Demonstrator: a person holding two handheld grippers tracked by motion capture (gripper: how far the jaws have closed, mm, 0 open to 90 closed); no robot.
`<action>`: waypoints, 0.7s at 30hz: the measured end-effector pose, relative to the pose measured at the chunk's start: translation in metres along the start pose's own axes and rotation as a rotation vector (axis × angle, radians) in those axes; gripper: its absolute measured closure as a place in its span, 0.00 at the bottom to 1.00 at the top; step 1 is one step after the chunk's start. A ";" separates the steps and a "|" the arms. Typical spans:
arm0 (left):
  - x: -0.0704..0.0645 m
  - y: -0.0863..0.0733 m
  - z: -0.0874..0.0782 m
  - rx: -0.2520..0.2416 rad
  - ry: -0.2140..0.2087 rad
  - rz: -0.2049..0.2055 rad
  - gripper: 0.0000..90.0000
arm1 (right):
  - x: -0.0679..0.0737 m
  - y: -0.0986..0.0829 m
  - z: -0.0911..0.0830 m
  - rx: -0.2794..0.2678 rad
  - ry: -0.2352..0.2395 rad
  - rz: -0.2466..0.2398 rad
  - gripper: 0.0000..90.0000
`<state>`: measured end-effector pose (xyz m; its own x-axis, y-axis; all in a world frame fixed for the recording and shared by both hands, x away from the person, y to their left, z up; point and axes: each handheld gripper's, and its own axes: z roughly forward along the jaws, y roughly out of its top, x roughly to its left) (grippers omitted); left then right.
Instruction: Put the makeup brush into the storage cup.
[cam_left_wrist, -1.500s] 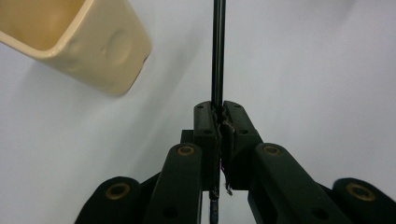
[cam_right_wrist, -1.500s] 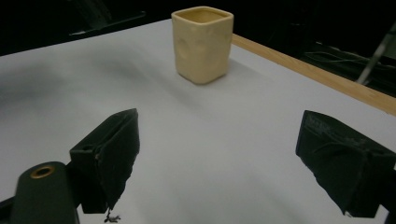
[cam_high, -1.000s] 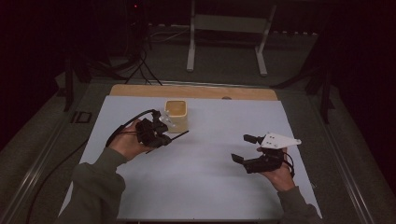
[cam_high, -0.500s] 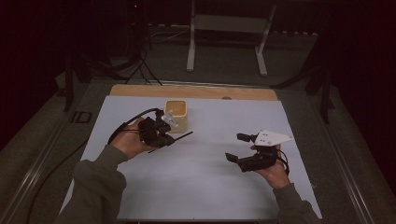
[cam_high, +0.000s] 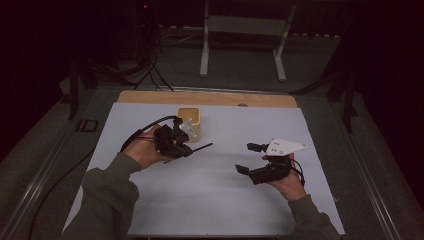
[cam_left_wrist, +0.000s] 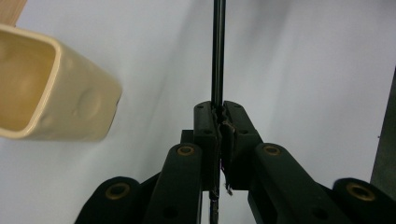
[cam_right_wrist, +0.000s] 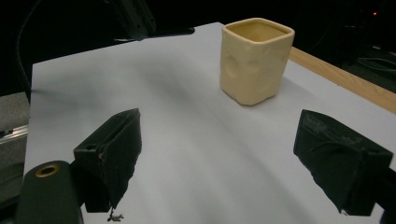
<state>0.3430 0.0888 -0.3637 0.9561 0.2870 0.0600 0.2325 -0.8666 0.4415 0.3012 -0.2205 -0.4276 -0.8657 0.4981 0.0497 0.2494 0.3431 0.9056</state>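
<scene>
Your left tool is clenched on a thin dark rod — in the left gripper view the jaws pinch it tight and the rod runs straight ahead over the white sheet. It sits just beside the cream cup, which stands upright near the far edge of the table. Your right tool is released, jaws wide apart and holding nothing, well apart from the cup; in the right gripper view the cup shows beyond the spread jaws.

Looks like the rod is headed for the cup. To do it well: tip the rod toward vertical first, get its free end over the square mouth, then lower — don't drag it across the rim, the cup looks light and may slide or tip. If it wobbles, bring the right tool in to steady the cup's wall, approx. mid-height. Keep the left grip firm until the end is well inside.

Surface: a smooth white sheet over a wooden top, a strip of wood showing at the far edge — likely low friction. Room: dark, w/ a white metal stand and cables on the floor beyond the table.
</scene>
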 end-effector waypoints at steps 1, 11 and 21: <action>-0.001 0.001 0.000 0.000 -0.001 0.004 0.96 | 0.000 0.000 0.001 0.000 0.005 -0.001 0.17; -0.004 0.010 0.002 0.001 -0.006 0.038 0.96 | 0.004 0.004 0.008 0.019 0.043 -0.014 0.17; -0.009 0.017 0.006 0.000 -0.017 0.072 0.96 | 0.008 0.009 0.014 0.037 0.077 -0.028 0.17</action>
<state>0.3390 0.0689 -0.3619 0.9731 0.2172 0.0766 0.1632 -0.8848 0.4364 0.3027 -0.2019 -0.4248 -0.9029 0.4259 0.0581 0.2393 0.3858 0.8910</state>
